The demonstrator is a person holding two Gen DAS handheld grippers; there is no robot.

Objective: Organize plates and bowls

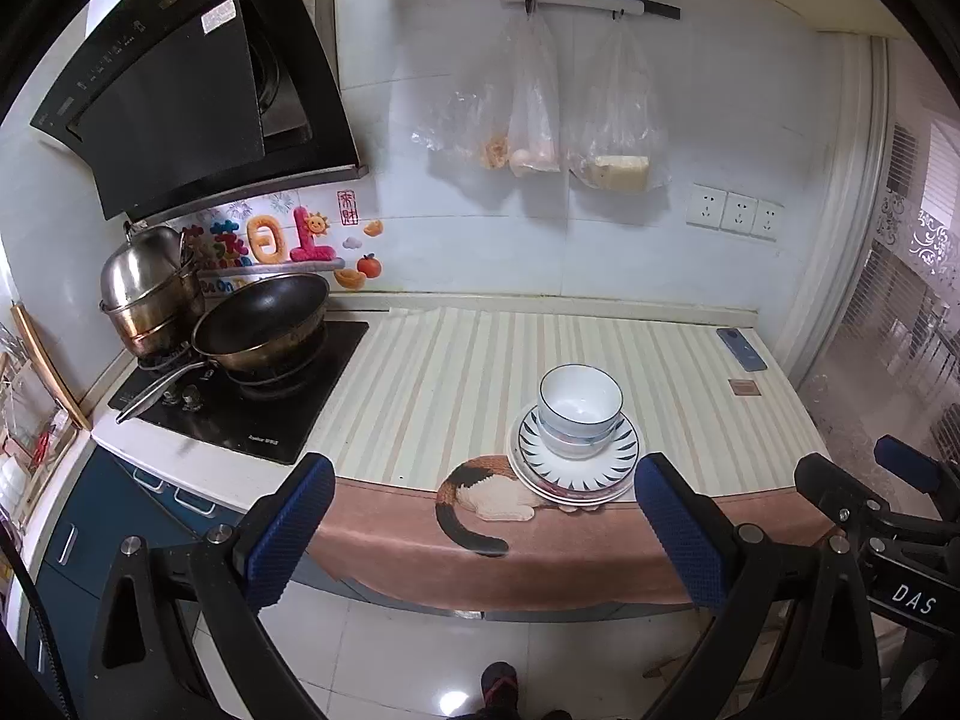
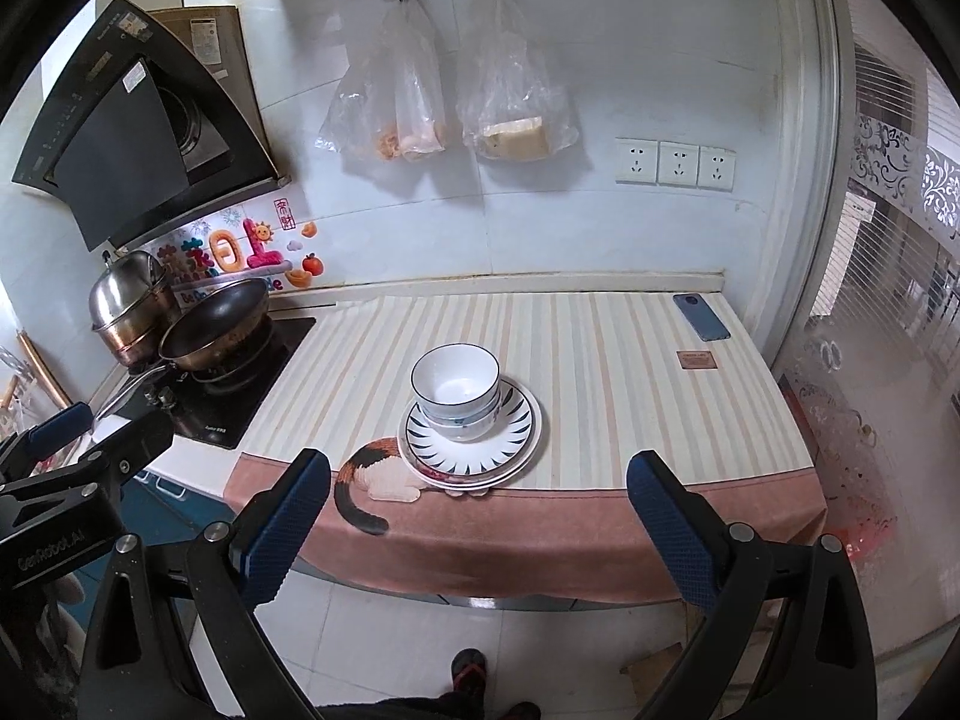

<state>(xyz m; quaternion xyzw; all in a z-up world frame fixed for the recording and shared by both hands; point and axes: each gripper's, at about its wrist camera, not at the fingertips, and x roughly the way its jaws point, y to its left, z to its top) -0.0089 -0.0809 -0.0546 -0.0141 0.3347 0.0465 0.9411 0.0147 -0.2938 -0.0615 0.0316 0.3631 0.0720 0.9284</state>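
A stack of white bowls (image 1: 580, 414) (image 2: 455, 391) with blue rims sits on a stack of plates (image 1: 624, 453) (image 2: 516, 435); the top plate has dark radial strokes. The stack stands near the front edge of the striped counter cloth (image 1: 444, 384) (image 2: 600, 372). My left gripper (image 1: 483, 531) is open and empty, held back from the counter edge, in front of the stack. My right gripper (image 2: 477, 525) is open and empty, also off the counter in front of the stack. Each gripper shows at the side of the other's view.
A black wok (image 1: 261, 315) (image 2: 216, 321) and a steel steamer pot (image 1: 147, 288) (image 2: 129, 306) sit on the stove at left. A blue phone (image 1: 741, 348) (image 2: 701, 317) lies at the back right. Plastic bags (image 1: 540, 108) (image 2: 420, 96) hang on the wall. Tiled floor is below.
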